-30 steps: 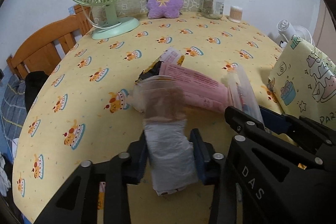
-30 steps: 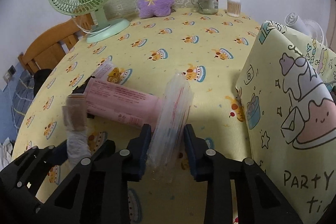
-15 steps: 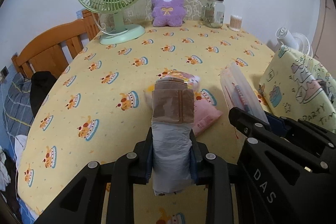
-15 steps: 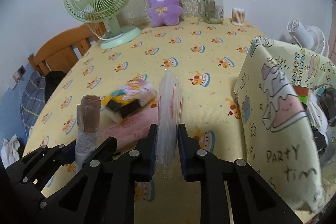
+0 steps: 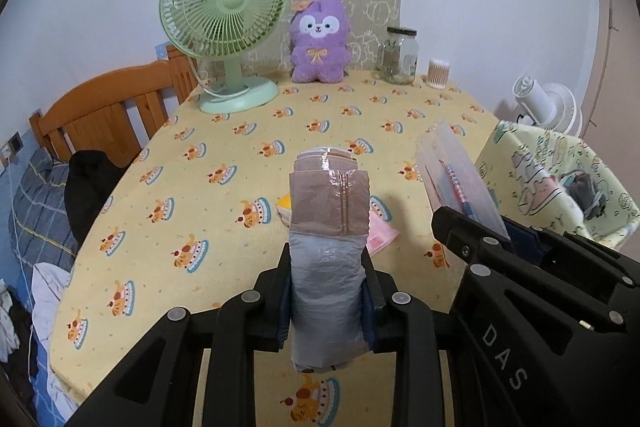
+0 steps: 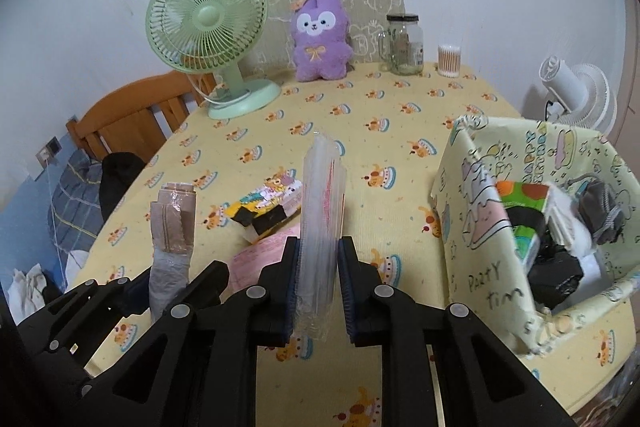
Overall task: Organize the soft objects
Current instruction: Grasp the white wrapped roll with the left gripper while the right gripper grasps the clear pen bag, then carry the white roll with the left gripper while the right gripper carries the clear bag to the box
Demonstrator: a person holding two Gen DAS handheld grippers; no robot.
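The grey bag with a brown band at its top is squeezed tight in the left tongs. It stands up between the two dark pads, held above the table, and the brown end sticks out past the tips. Right beside it, the right tongs pinch a clear plastic packet with red marks on it. That packet also stands up on its edge in the air, with the pads pressing on both its flat sides.

Below them, on the yellow cloth with little cake pictures, lies a pink packet. A colourful packet with black and yellow on it rests partly on top of the pink one.

To the right sits a yellow party box with drawings on it. It is open at the top. Inside are soft things, some black, some white, some grey, and one orange and green.

At the far end of the table stand a green fan, a purple plush toy, a glass jar and a small cup of cotton swabs. A wooden chair is at the left. A white fan stands past the table on the right.
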